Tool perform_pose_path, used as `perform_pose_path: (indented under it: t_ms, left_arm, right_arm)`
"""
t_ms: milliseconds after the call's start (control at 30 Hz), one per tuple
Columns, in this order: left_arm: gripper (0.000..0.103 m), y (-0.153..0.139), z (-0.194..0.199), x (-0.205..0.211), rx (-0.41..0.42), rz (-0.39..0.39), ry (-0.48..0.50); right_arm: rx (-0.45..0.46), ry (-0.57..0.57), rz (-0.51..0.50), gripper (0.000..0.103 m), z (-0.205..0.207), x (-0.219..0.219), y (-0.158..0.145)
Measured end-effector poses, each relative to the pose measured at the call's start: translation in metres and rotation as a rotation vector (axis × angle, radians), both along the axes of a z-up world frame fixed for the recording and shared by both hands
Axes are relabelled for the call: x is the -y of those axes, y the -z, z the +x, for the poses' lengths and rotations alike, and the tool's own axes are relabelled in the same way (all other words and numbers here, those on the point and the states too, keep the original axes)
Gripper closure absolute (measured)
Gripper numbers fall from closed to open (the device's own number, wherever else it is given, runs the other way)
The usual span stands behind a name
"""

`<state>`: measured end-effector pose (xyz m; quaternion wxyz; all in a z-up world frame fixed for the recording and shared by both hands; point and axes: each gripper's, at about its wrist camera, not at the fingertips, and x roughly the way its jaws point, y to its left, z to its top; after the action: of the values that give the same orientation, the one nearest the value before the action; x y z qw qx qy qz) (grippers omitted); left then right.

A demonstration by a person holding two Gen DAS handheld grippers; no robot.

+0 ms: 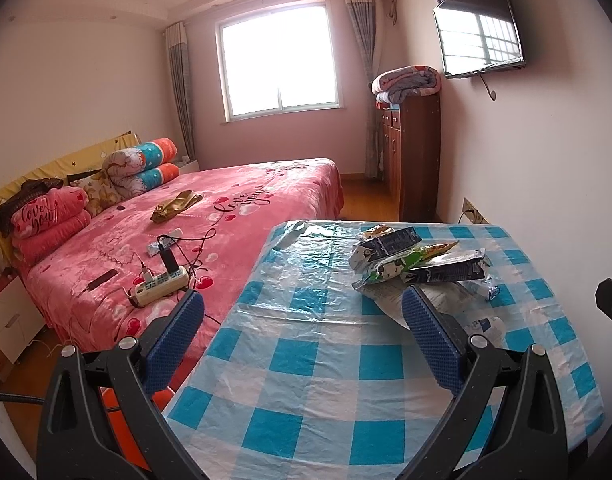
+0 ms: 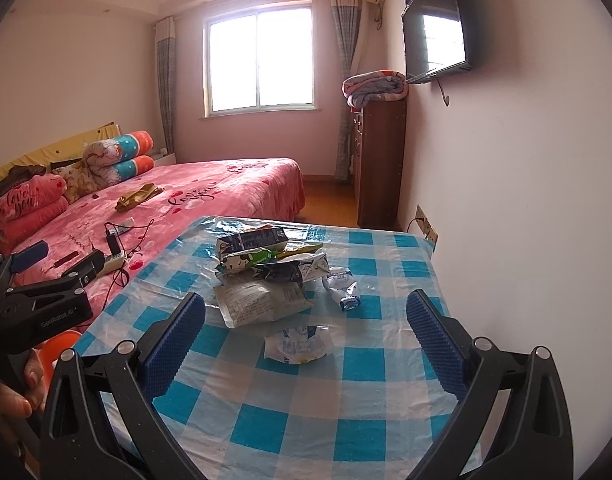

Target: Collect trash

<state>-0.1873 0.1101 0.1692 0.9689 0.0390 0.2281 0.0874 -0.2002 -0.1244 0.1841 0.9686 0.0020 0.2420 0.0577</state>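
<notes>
On the checkered table [image 2: 289, 412], both grippers—left gripper [image 1: 301, 312], right gripper [image 2: 306, 312]—hang wide open, empty, just short of the wrapper pile [image 2: 265, 272]—next comes reaching in and pinching one.

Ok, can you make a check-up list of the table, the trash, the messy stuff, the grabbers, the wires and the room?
Surface: table in a blue-checked plastic cloth.
Job's things: wrapper pile; crumpled wrapper; flattened cup, apart from the pile.
Clutter: power strip and gold cloth on the bed.
Grippers: left gripper and right gripper both open, empty.
Cables: black leads at the strip.
Surroundings: window, TV, cabinet.
</notes>
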Motion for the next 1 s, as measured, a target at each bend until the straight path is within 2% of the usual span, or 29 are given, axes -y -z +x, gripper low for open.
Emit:
perform_pose_path:
  t_ms: [367, 533, 633, 833, 933, 1000]
  left_arm:
    - [0.003, 0.009, 0.008, 0.000, -0.043, 0.000, 0.023]
    - [0.003, 0.027, 0.016, -0.005, -0.088, -0.007, 0.062]
    - [0.004, 0.042, 0.024, -0.014, -0.141, -0.038, 0.086]
    - [0.004, 0.066, 0.047, -0.029, -0.235, -0.157, 0.170]
    - [0.004, 0.068, 0.062, -0.027, -0.248, -0.215, 0.209]
    - [0.004, 0.066, 0.072, -0.023, -0.235, -0.213, 0.228]
  right_arm:
    - [-0.042, -0.022, 0.013, 0.004, 0.007, 0.000, 0.010]
    - [-0.152, -0.074, 0.089, 0.004, 0.027, 0.004, 0.038]
    - [-0.231, -0.085, 0.153, 0.004, 0.041, 0.013, 0.064]
    - [-0.361, -0.126, 0.273, 0.004, 0.064, 0.025, 0.114]
    - [-0.394, -0.143, 0.289, 0.004, 0.073, 0.025, 0.129]
    - [-0.401, -0.149, 0.278, 0.004, 0.079, 0.023, 0.135]
